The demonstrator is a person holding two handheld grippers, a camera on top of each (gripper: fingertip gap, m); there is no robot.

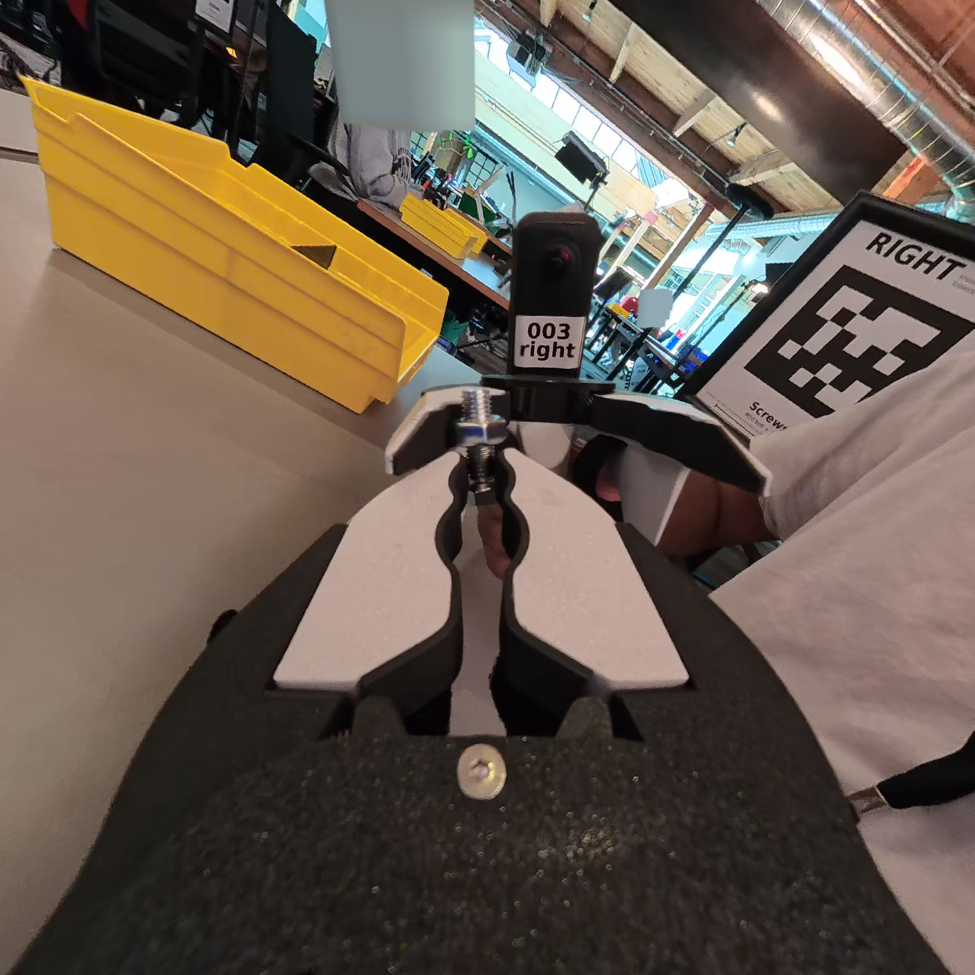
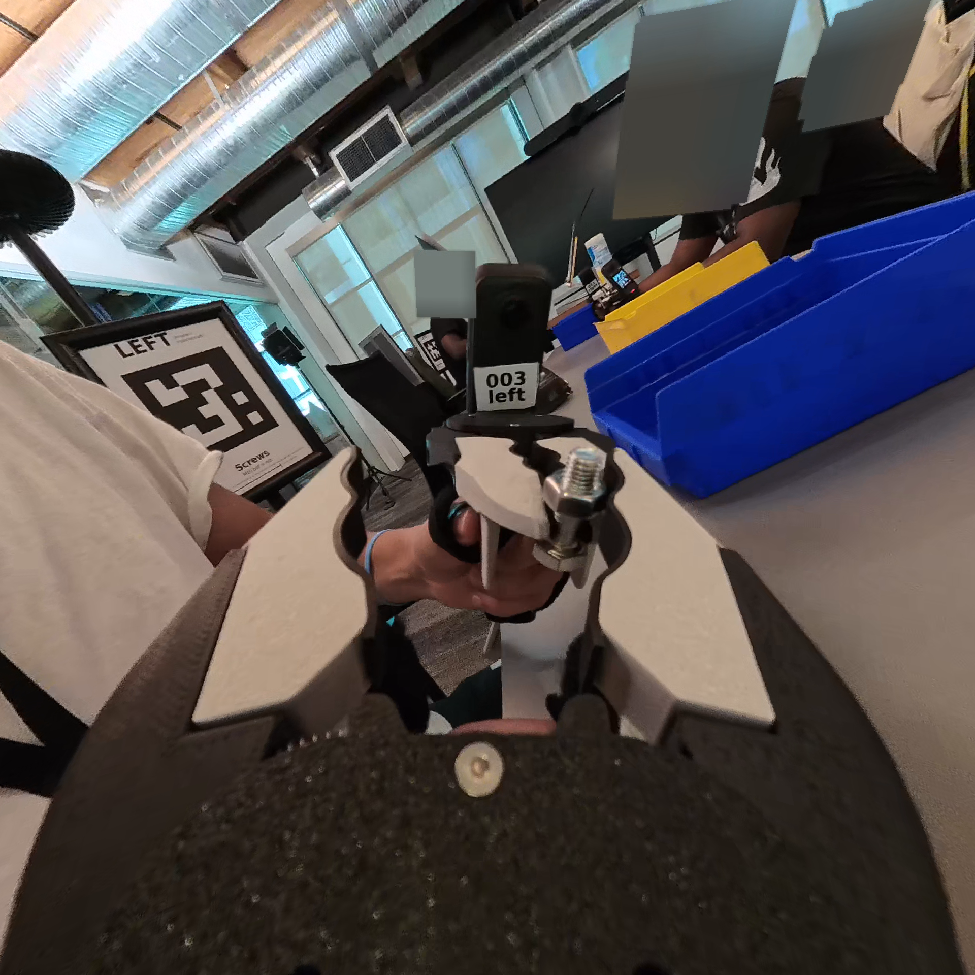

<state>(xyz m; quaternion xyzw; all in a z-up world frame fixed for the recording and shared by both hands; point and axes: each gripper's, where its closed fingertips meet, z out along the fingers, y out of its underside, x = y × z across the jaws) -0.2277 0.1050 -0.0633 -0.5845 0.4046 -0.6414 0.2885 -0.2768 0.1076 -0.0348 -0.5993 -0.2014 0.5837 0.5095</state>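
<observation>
We see the left tongs (image 1: pixel 483 475) clamped on a silver bolt (image 1: pixel 477 459), pads pressed on the threaded shank near its lower end. Bolt stands upright, a hex nut (image 1: pixel 477 430) threaded partway up, bare threads above it. Right view confirms it: the same bolt (image 2: pixel 575 501) is pinched in the left tongs, its head at the bottom.

Right tongs (image 2: pixel 483 506) are wide open and hold nothing. They face the left ones head-on, and the bolt and nut sit between the spread fingers (image 2: pixel 295 554). The nut (image 2: pixel 575 496) is close against the finger on the bin side; we can't tell if it touches. The other finger is well apart from it.

In the left view, the right tongs appear as two spread black-and-white arms just behind the nut, with a black camera (image 1: pixel 554 285) mounted on top.

Both tools are up off the grey table (image 1: pixel 132 475). A yellow bin (image 1: pixel 211 237) lies on the table on the left side of the left view. A blue bin (image 2: pixel 791 369) lies on the table at the right of the right view, just beside the bolt.

Framed signs with black-and-white square patterns (image 2: pixel 195 395) stand behind each tool. A person's hand (image 2: pixel 448 570) grips the left tool; a white sleeve (image 2: pixel 79 475) fills the near side.
</observation>
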